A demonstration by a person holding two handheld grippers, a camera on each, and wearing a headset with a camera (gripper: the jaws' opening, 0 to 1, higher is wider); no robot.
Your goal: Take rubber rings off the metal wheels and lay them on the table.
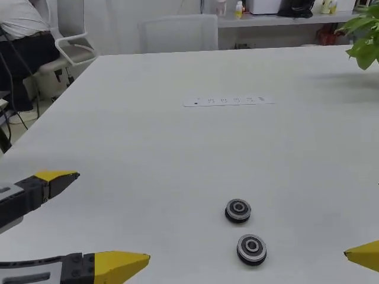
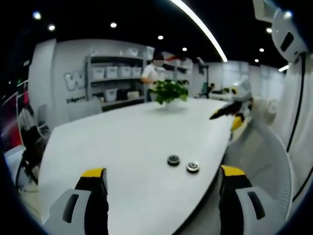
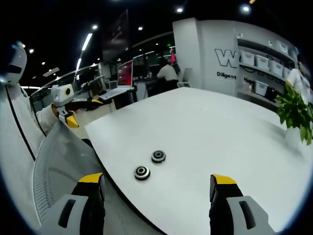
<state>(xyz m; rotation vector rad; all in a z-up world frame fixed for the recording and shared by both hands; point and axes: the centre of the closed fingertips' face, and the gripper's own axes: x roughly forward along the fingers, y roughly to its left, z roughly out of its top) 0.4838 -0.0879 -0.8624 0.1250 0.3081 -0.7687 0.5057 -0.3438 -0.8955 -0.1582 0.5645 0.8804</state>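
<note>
Two wheels lie flat on the white surface (image 1: 177, 148), close to the person's edge and a little apart from each other. The far wheel (image 1: 238, 211) sits just beyond the near wheel (image 1: 251, 249). Each has a metal hub and a dark ring (image 1: 238, 220) around its rim.

The left gripper (image 1: 112, 216) reaches in from the lower left of the head view. Its yellow-tipped fingers (image 1: 121, 263) are spread wide with nothing between them, well to the left of the wheels. In the left gripper view its fingers (image 2: 93, 178) frame the far wheel (image 2: 173, 160) and the near wheel (image 2: 192, 167) ahead.

One yellow finger (image 1: 362, 254) of the right gripper shows at the lower right corner of the head view, off to the right of the near wheel. In its own view the right gripper (image 3: 156, 180) is also wide apart and holds nothing, with the far wheel (image 3: 158, 156) and near wheel (image 3: 142, 172) beyond its tips. Neither gripper touches a wheel.

A socket strip (image 1: 230, 101) lies farther up the surface, and a plant (image 1: 364, 41) stands at the far right.
</note>
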